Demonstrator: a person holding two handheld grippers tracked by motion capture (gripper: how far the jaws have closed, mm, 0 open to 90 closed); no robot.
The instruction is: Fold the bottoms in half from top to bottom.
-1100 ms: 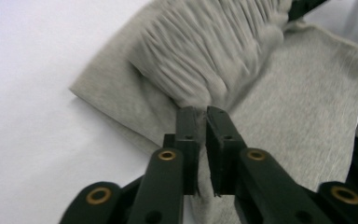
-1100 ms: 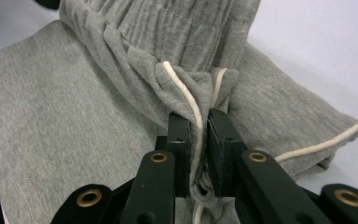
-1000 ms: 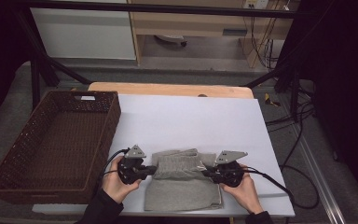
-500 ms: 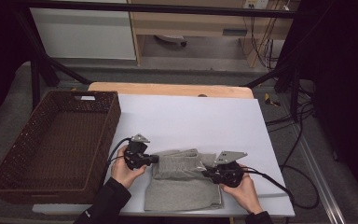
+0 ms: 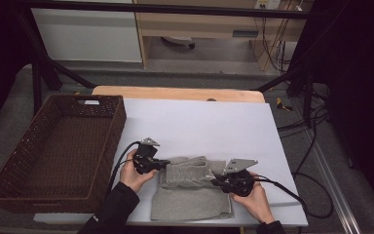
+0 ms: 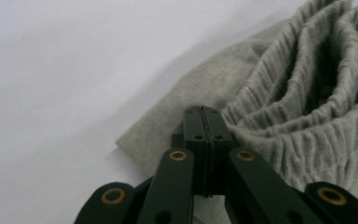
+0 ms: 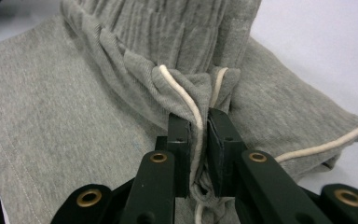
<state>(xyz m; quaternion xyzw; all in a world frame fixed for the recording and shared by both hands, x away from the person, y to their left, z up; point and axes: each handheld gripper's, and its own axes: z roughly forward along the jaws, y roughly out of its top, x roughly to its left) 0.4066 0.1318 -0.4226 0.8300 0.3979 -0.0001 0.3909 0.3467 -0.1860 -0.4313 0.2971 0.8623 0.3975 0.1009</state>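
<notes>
High view first, and we start at the far left with the brown wicker basket point(image 5: 53, 156), sitting well apart from our left tongs point(image 5: 161, 165), out beyond the hand point(image 5: 134, 176) that carries them. Moving right, we have those left tongs at the left end of the grey shorts point(image 5: 192, 192), tips pointing right into the cloth. The left gripper view shows their jaws clenched flat together, no gap between them, lying over the plain grey fabric with the ribbed waistband point(image 6: 307, 107) bunched up just to their right; whether any cloth is pinched in there we cannot tell. On to the middle: the shorts lie on the white table point(image 5: 199, 122) between our two tongs, waistband gathered up between the two sets of tips and the smooth part spread toward the near edge. Now the right side: our right tongs point(image 5: 217, 181) come in from the right hand point(image 5: 253, 200), tips pointing left. The right gripper view gives us the jaws grasping a fold of the waistband point(image 7: 177, 56), with the white drawstring point(image 7: 186, 100) running down between the pads. Fabric rises just ahead of them.
</notes>
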